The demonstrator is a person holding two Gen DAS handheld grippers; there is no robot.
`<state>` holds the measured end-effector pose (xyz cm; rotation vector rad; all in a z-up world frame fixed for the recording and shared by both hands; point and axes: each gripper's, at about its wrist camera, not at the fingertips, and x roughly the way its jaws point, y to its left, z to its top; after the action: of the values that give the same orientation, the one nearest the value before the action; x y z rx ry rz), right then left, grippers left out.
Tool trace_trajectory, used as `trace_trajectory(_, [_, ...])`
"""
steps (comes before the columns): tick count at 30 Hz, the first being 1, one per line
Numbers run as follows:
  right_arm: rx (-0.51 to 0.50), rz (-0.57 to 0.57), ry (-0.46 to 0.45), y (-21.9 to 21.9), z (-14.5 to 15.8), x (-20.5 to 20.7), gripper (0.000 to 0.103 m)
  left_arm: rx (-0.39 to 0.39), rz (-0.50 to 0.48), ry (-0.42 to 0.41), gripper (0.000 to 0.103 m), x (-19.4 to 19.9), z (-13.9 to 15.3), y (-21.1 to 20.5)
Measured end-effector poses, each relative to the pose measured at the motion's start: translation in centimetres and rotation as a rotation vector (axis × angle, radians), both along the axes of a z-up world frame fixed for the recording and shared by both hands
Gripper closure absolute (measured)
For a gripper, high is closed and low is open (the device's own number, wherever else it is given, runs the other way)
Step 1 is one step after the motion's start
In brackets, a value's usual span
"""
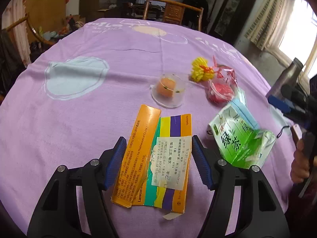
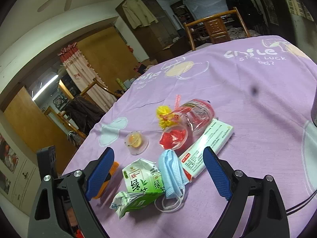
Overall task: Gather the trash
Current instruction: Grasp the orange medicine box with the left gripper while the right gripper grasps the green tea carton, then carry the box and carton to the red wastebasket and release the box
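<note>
Trash lies near our edge of the table (image 1: 83, 103). Our left gripper (image 1: 159, 159) is wide open – the flat orange box (image 1: 152, 158) sits right between its fingers, long side pointing away from us. Our right gripper (image 2: 158, 176) is open too, around the green carton (image 2: 141, 188).

Left wrist view looks steeply down, close over the flattened orange medicine box (image 1: 152, 158). Right wrist view looks in lower, tilted, from the right — both share the green tea carton (image 2: 142, 186), nearer in the right.
</note>
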<state>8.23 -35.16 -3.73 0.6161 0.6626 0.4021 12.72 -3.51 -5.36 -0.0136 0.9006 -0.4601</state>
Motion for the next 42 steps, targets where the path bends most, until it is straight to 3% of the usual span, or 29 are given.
trace_trajectory(5, [0.069,0.085,-0.001,1.1,-0.2,-2.5,0.016,-0.075,0.024,0.008,0.038,0.1,0.3,1.3])
trace_trajectory(10, [0.049,0.184,0.057,4.4,-0.8,-4.5,0.024,-0.108,0.018,-0.027,0.038,-0.5,0.9,1.8])
trace_trajectory(14, [0.001,0.187,0.104,6.7,-0.9,-3.5,0.024,-0.096,0.018,-0.068,0.038,-1.3,1.4,2.0])
trace_trajectory(18, [-0.007,0.147,0.215,8.1,-2.6,-1.1,0.024,-0.086,0.026,-0.086,0.038,-2.0,1.5,2.2])
trace_trajectory(19, [0.001,0.14,0.219,8.1,-3.0,-1.0,0.031,-0.083,0.027,-0.089,0.038,-2.2,1.6,2.4])
trace_trajectory(20, [0.018,0.129,0.216,7.9,-3.3,-1.0,0.056,-0.08,0.03,-0.09,0.038,-2.3,1.6,2.6])
trace_trajectory(21, [0.074,0.131,0.192,7.4,-3.2,-1.3,0.071,-0.079,0.033,-0.093,0.038,-2.4,1.8,2.8])
trace_trajectory(22, [0.087,0.127,0.179,7.1,-3.0,-1.5,0.079,-0.084,0.039,-0.098,0.038,-2.7,2.1,3.3])
trace_trajectory(32, [0.059,0.129,-0.009,7.1,1.4,-4.1,0.079,-0.127,0.134,-0.167,0.038,-5.5,5.4,9.0])
trace_trajectory(42, [0.055,0.23,-0.046,11.4,3.7,-4.0,0.079,-0.113,0.365,-0.197,0.038,-10.2,6.0,20.0])
